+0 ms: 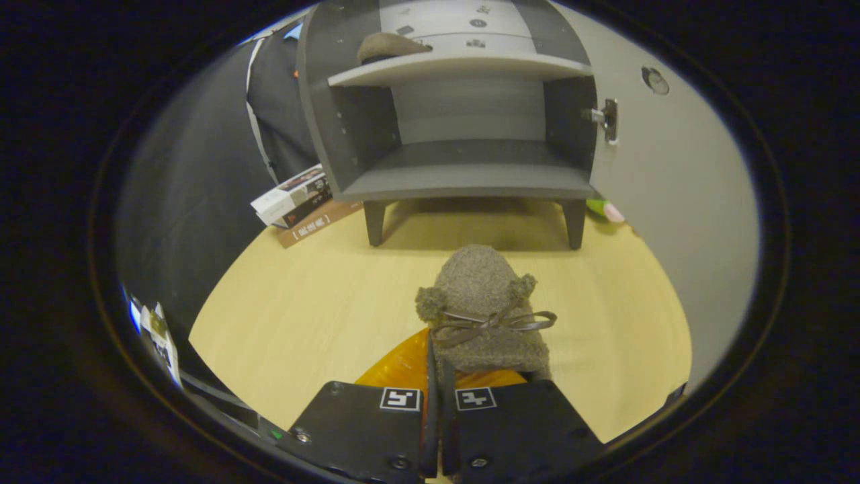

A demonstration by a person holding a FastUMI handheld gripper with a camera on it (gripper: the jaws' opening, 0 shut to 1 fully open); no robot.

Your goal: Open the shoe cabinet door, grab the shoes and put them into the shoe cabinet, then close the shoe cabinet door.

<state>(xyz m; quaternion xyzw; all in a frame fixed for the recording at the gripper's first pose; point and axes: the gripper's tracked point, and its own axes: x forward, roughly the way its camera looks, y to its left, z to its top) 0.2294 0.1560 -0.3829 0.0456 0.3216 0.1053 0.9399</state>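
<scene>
Now the claw (437, 376) has its two fingers almost together, pinching the edge of a brown knitted shoe (485, 306) with a ribbon bow. An orange part shows under the shoe, just ahead of the fingers. Beyond it on the wooden table (302, 316) stands the grey shoe cabinet (463, 178), its door (672, 175) swung open to the right. Another shoe (390, 47) lies on the upper shelf. Some books (299, 202) lie left of the cabinet.

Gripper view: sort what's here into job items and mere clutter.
Job: shoe held in the shut gripper; second shoe on the upper shelf; shoe cabinet; its open door.
Clutter: books beside the cabinet; orange item under the held shoe.
</scene>
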